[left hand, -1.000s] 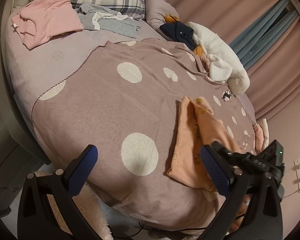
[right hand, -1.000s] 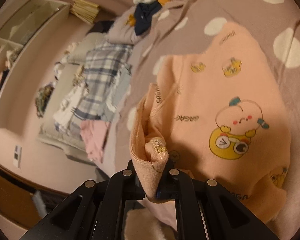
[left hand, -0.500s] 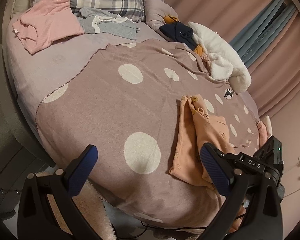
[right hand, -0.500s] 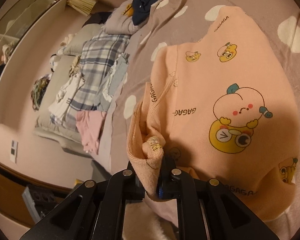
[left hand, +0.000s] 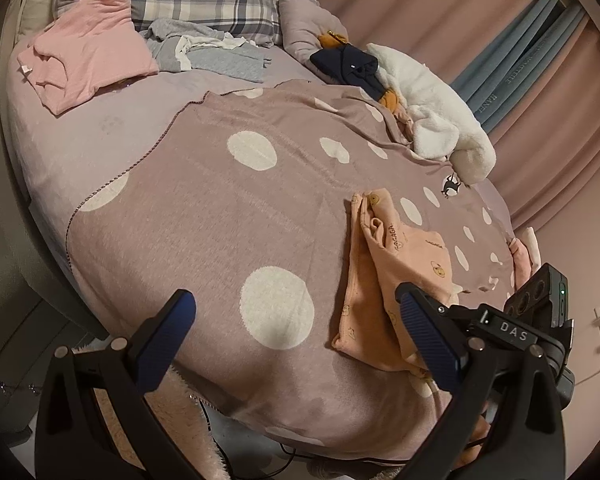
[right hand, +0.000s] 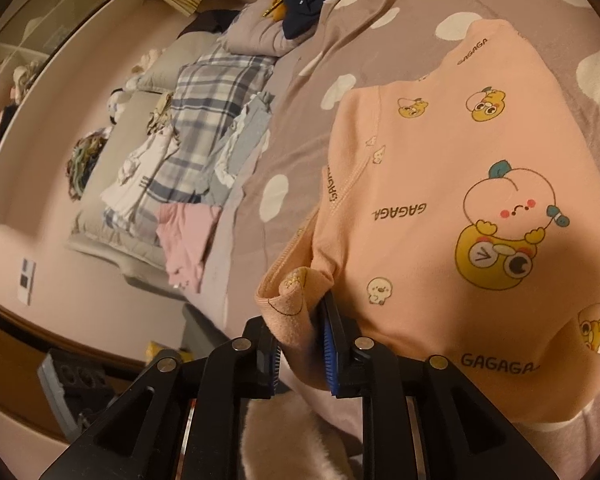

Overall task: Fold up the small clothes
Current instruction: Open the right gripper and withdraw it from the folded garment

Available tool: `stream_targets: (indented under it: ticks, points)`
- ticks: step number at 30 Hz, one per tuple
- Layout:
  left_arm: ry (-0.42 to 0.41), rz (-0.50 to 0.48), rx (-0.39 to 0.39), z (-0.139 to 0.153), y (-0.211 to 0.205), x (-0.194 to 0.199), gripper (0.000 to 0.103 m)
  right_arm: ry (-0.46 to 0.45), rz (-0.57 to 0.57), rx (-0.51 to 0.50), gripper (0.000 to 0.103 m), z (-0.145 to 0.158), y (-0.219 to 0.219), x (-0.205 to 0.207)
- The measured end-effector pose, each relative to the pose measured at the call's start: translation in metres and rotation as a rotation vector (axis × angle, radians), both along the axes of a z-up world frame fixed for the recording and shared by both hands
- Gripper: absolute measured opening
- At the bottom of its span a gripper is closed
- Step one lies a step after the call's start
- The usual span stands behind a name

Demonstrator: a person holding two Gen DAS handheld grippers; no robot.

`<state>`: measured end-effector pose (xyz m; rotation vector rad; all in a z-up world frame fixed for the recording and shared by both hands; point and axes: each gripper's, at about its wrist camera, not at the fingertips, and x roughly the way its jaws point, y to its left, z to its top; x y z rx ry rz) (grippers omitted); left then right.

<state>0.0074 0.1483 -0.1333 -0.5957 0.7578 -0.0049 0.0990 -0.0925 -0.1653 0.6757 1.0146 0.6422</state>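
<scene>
You have open dotted blanket (left hand: 228, 216) across mid-frame in the left wrist view; the peach garment (left hand: 384, 280) blocks lower right, clothes piles (left hand: 88, 44) crowd the upper left and the top.

Polka-dot blanket (left hand: 228, 216) (plaid pillow (left hand: 204, 0) beyond)

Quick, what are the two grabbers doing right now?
Left gripper: jaws wide open, holding nothing.
Right gripper: jaws opening, with the peach shirt's sleeve cuff between them.

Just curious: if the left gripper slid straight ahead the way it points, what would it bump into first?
Probably the dotted blanket, near its big white dot. The left gripper is open and empty, with nothing closer in its line, though depth is unclear.
</scene>
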Motion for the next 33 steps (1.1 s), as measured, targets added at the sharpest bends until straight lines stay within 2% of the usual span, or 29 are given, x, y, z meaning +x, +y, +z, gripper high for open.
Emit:
stream_targets:
  ticks: [1, 4, 7, 8, 9, 12, 14, 16, 18, 21, 23, 28, 30, 33]
  points:
    - [-0.002, 0.001, 0.001, 0.001, -0.001, 0.000, 0.102, -0.001, 0.008, 0.008, 0.023, 0.001, 0.000, 0.000]
    - [-0.012, -0.001, -0.004, 0.002, -0.002, -0.001, 0.102, 0.015, 0.032, 0.050, 0.036, 0.001, 0.001, -0.001]
    - [-0.018, -0.007, 0.003, 0.005, -0.004, -0.003, 0.102, 0.055, 0.107, 0.228, 0.039, -0.006, 0.005, -0.001]
    - [-0.021, -0.010, 0.006, 0.006, -0.005, -0.004, 0.102, 0.074, 0.140, 0.256, 0.042, -0.008, 0.009, 0.000]
    - [-0.026, -0.012, 0.011, 0.008, -0.006, -0.005, 0.102, 0.075, 0.145, 0.239, 0.047, -0.006, 0.013, -0.001]
    - [-0.047, -0.016, 0.020, 0.012, -0.007, -0.009, 0.102, 0.044, 0.140, 0.157, 0.050, -0.001, 0.018, -0.006]
    - [-0.054, -0.019, 0.022, 0.014, -0.008, -0.012, 0.102, 0.047, 0.152, 0.179, 0.051, 0.001, 0.019, -0.008]
    - [-0.052, -0.022, 0.024, 0.015, -0.009, -0.012, 0.102, 0.048, 0.152, 0.190, 0.059, 0.002, 0.018, -0.009]
    - [-0.056, -0.029, 0.025, 0.016, -0.012, -0.014, 0.102, 0.043, 0.139, 0.169, 0.073, 0.004, 0.015, -0.010]
    - [-0.066, -0.046, 0.029, 0.018, -0.016, -0.015, 0.102, 0.043, 0.132, 0.171, 0.077, 0.005, 0.009, -0.012]
    - [-0.071, -0.063, 0.028, 0.020, -0.020, -0.014, 0.102, 0.042, 0.121, 0.186, 0.083, 0.005, 0.004, -0.013]
    - [-0.093, -0.104, 0.040, 0.025, -0.033, -0.014, 0.103, 0.045, 0.053, 0.189, 0.088, 0.007, -0.016, -0.016]
    - [-0.097, -0.119, 0.047, 0.026, -0.039, -0.013, 0.103, 0.044, 0.015, 0.197, 0.094, 0.007, -0.027, -0.017]
    - [-0.105, -0.149, 0.042, 0.026, -0.049, -0.011, 0.103, 0.028, -0.061, 0.157, 0.098, 0.010, -0.044, -0.020]
